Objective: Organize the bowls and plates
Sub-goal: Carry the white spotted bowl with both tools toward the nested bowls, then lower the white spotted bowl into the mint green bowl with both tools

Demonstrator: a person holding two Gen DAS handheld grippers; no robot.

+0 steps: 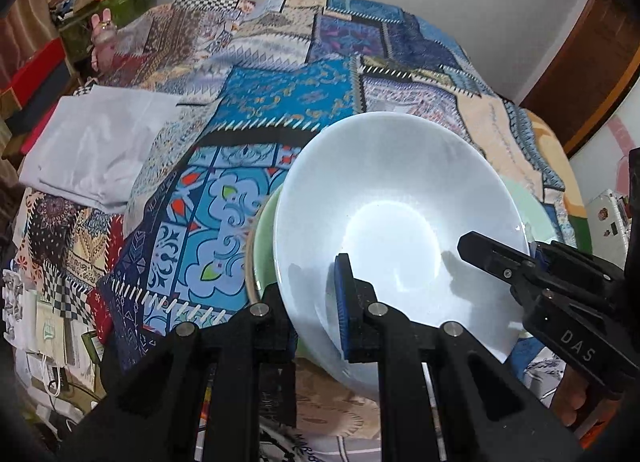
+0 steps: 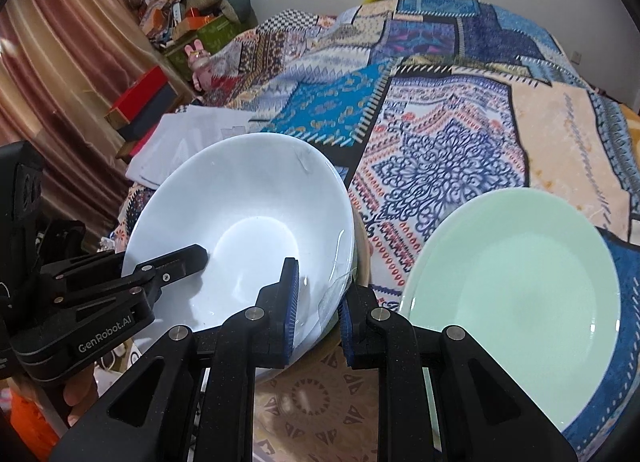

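Bowl (image 1: 384, 221) is pinched from both sides right now, one gripper on each rim. My left gripper (image 1: 316, 302) is clamped on the near-left edge, one blue pad (image 1: 343, 302) inside the bowl and the other finger outside under the rim. My right gripper (image 2: 318, 310) has the opposite edge squeezed the same way, pad inside, pad outside. Both point steeply down at the bed, and each shows up in the other's camera as a black arm reaching in from the side, with a bit of my hand (image 2: 78, 398) visible under the left one.

The bowl is white, tilted a little, over the patchwork quilt (image 2: 440, 165). A green plate (image 2: 520, 286) lies flat on the quilt just to its right; from the left camera the plate peeks out behind and under the bowl, so I can't tell if they touch. A folded white cloth (image 1: 96, 145) sits further off to the left.
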